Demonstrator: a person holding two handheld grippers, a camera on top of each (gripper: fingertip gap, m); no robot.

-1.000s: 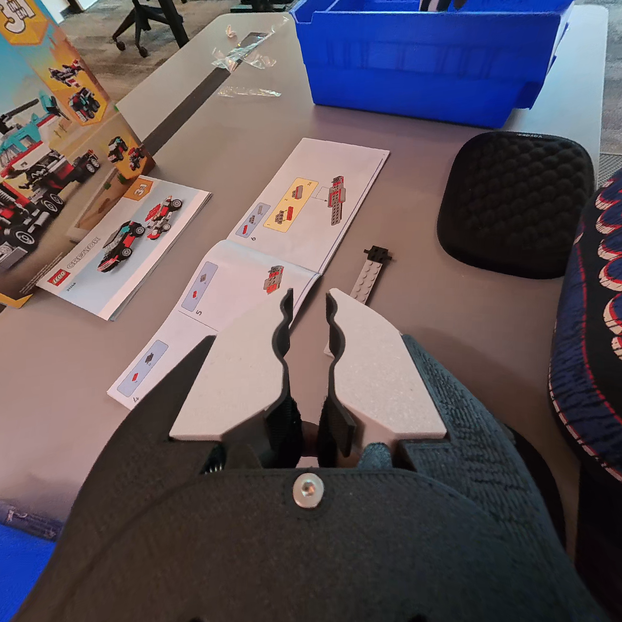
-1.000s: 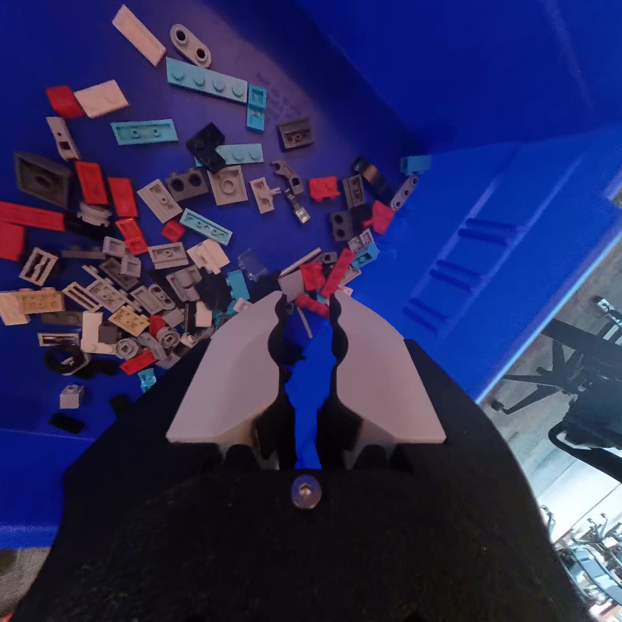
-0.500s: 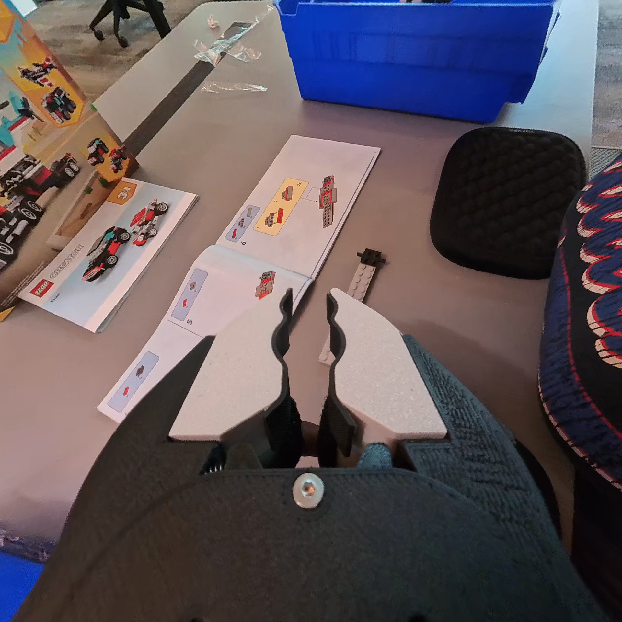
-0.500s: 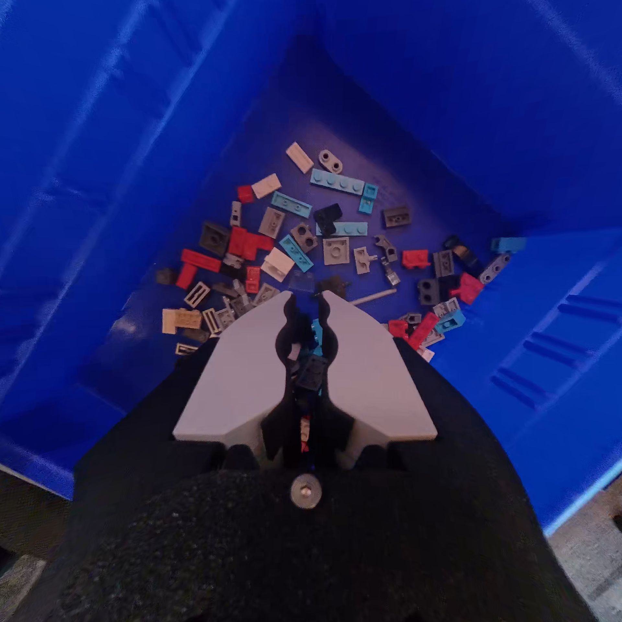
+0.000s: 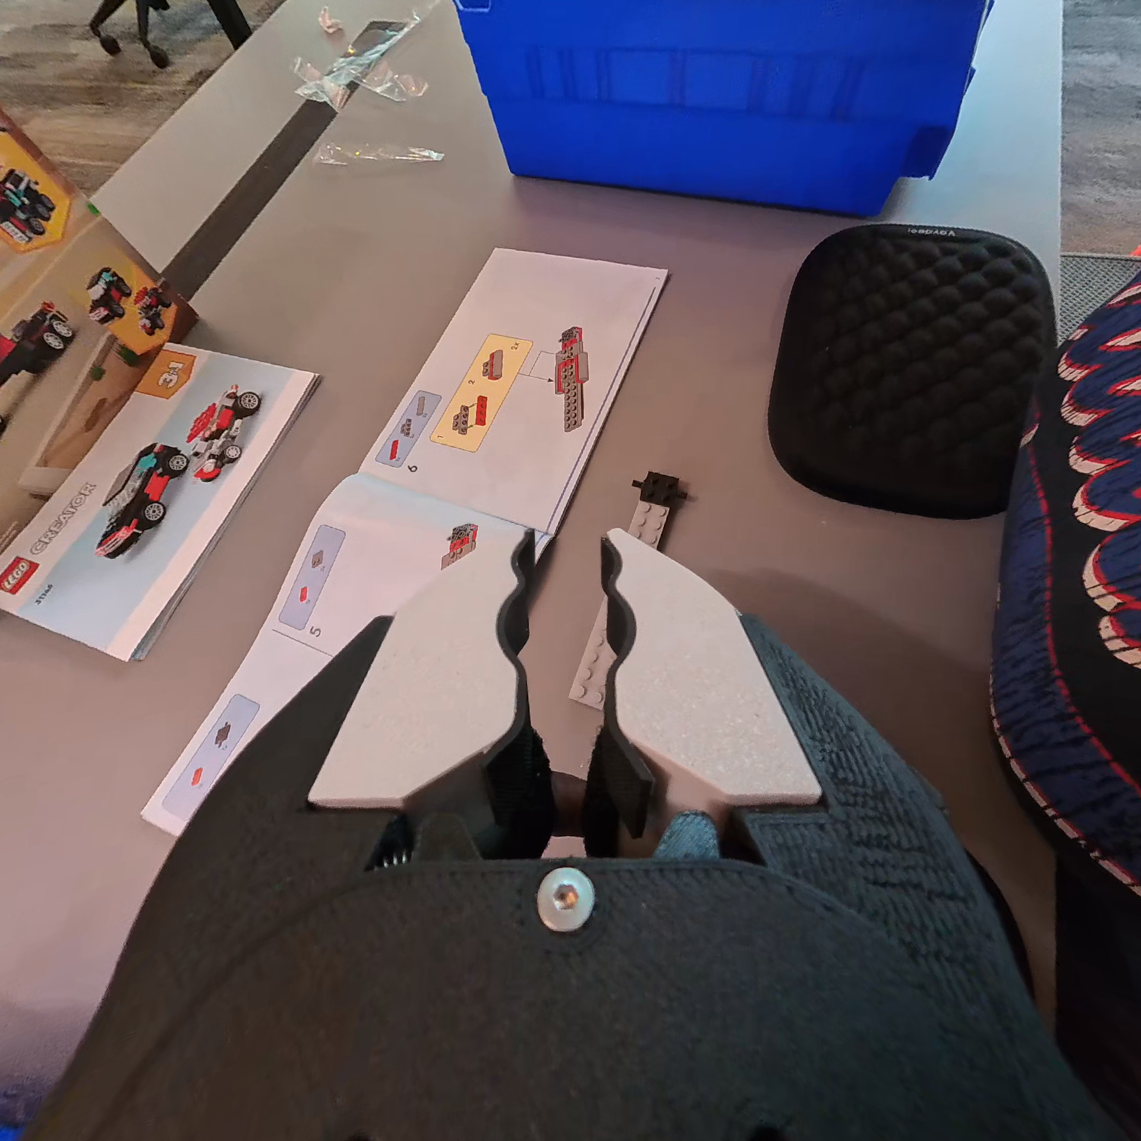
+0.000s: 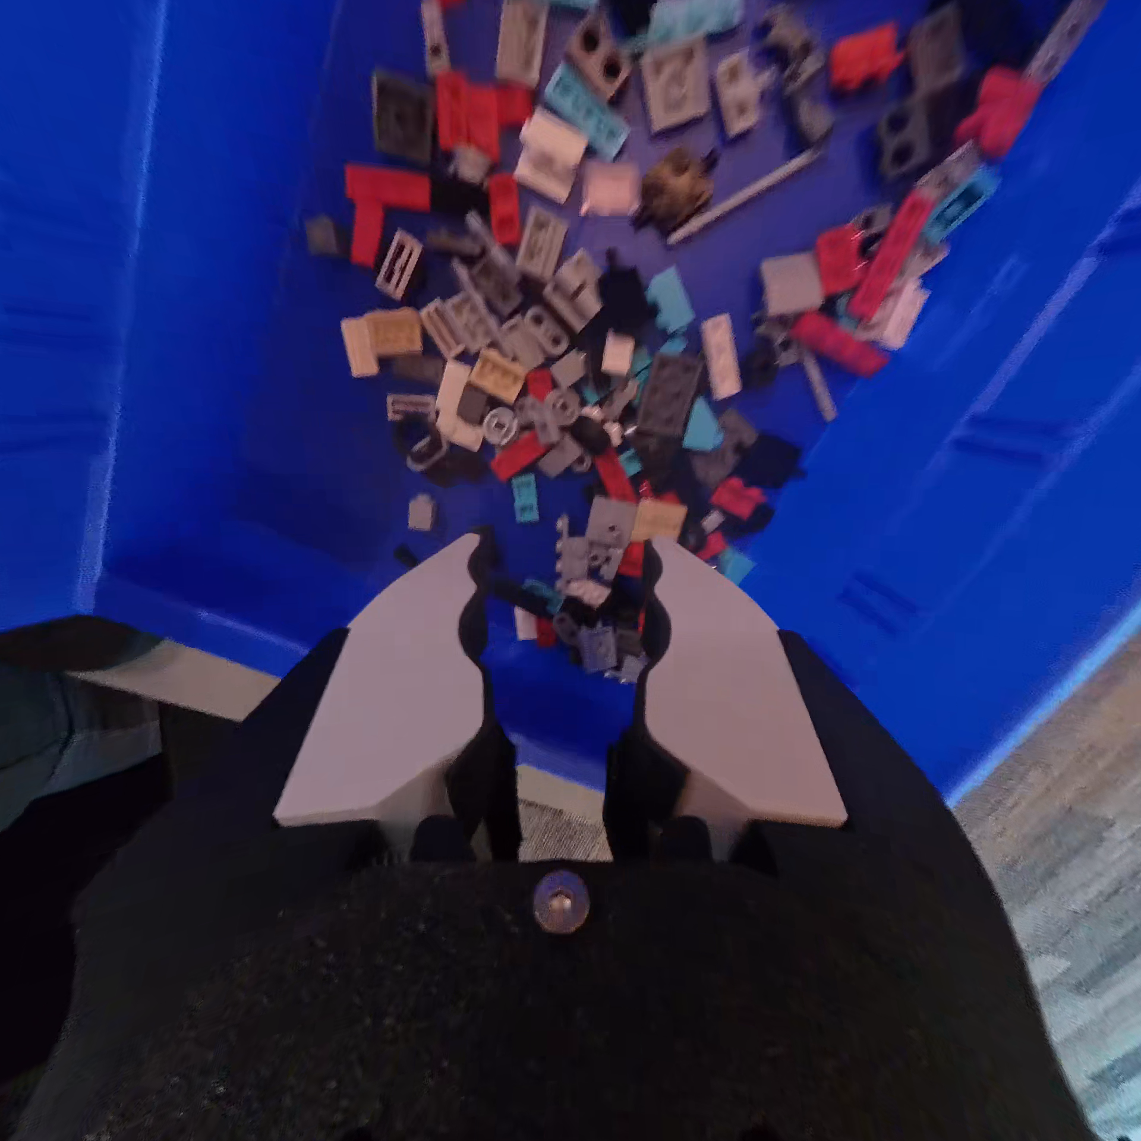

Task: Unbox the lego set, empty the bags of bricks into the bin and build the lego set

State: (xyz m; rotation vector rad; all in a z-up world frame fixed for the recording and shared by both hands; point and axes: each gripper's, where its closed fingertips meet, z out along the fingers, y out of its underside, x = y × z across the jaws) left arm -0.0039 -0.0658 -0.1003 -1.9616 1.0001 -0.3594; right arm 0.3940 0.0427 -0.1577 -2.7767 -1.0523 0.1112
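Note:
In the left wrist view my left gripper [image 5: 567, 540] is open and empty, held low over the grey table [image 5: 370, 259]. A long grey plate [image 5: 648, 522] with a small black piece [image 5: 659, 488] at its far end lies just right of the fingertips, partly hidden by the right finger. The open instruction booklet [image 5: 525, 383] lies ahead on the left. In the right wrist view my right gripper [image 6: 565, 546] is wide open and empty above the pile of loose bricks [image 6: 555, 370] inside the blue bin [image 6: 185, 309]. The view is blurred.
The blue bin [image 5: 710, 111] stands at the table's far side. A black quilted pad [image 5: 907, 370] lies to the right, beside a person's patterned sleeve [image 5: 1086, 555]. A closed booklet [image 5: 160, 488], the set's box [image 5: 55, 296] and empty clear bags [image 5: 352, 68] lie to the left. The left tips stand about 10 cm off the long grey plate [image 5: 648, 522].
My right gripper rose over the bin with its jaws nearly together, then opened wide and came lower over the bricks. My left gripper drifted back a little and stays open.

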